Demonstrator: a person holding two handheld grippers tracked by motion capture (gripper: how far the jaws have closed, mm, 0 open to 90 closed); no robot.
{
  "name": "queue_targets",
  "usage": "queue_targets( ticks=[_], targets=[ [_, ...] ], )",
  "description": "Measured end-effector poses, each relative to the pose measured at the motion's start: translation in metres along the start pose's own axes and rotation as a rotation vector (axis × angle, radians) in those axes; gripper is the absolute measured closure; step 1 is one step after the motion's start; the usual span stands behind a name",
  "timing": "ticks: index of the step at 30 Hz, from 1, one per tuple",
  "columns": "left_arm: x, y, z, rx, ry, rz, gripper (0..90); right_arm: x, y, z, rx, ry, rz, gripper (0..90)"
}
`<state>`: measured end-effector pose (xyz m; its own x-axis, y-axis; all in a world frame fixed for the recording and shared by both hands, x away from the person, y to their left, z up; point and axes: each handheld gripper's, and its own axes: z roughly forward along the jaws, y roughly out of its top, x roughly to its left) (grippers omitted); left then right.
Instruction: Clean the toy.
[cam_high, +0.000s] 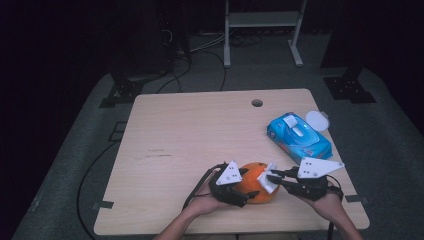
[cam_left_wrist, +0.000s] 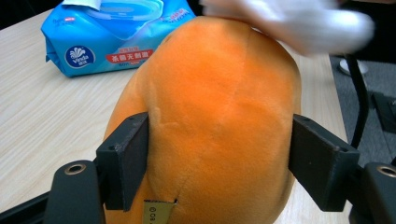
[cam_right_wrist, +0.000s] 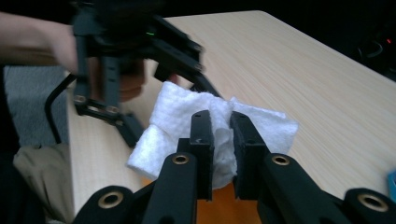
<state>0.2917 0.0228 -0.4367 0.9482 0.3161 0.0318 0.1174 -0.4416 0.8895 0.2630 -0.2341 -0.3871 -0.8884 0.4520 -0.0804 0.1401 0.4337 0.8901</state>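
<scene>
Wooden table (cam_high: 200, 130) | wipes pack (cam_high: 299, 136) reads "Vinda" | left gripper (cam_left_wrist: 219, 163) clamps orange plush (cam_left_wrist: 210, 116) | right gripper (cam_right_wrist: 220, 140) pinches white wipe (cam_right_wrist: 173, 121)

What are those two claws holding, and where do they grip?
Left gripper clamps the orange plush toy across its sides; right gripper pinches a bunched white wipe against it.

1. We see a pale wood table (cam_high: 200, 130) with a round hole (cam_high: 257, 103) near its far edge.
2. It stands on a grey floor (cam_high: 395, 150), with tape marks (cam_high: 102, 204) at near left.
3. Black cables (cam_high: 90, 170) trail over the floor at left and far behind.
4. A white frame (cam_high: 262, 30) stands at the far side.
5. Black stand feet (cam_high: 350, 87) sit far right and far left.
6. The room beyond is dark.
</scene>
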Motion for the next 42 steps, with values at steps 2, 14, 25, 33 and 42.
queue_targets(
  ticks=[2, 14, 25, 33, 42],
  targets=[
    [0.001, -0.001, -0.001, -0.002, -0.007, 0.006, 21.9, 0.004, 0.002, 0.006, 0.041, -0.021, -0.042, 79.9],
    [0.022, -0.013, -0.001, 0.050, -0.088, 0.006, 5.0, -0.003, -0.005, 0.007, 0.022, -0.007, 0.005, 79.8],
    [0.016, 0.004, -0.013, -0.003, -0.001, -0.007, 40.0, -0.011, 0.001, 0.003, -0.027, -0.070, 0.041, 79.8],
    [0.020, 0.017, -0.040, 0.029, 0.027, 0.023, 39.9, -0.019, 0.000, 0.016, -0.039, -0.071, 0.074, 79.8],
    [0.014, 0.011, -0.019, 0.090, 0.058, 0.013, 34.0, 0.007, 0.016, 0.039, -0.001, -0.046, -0.032, 79.8]
  ],
)
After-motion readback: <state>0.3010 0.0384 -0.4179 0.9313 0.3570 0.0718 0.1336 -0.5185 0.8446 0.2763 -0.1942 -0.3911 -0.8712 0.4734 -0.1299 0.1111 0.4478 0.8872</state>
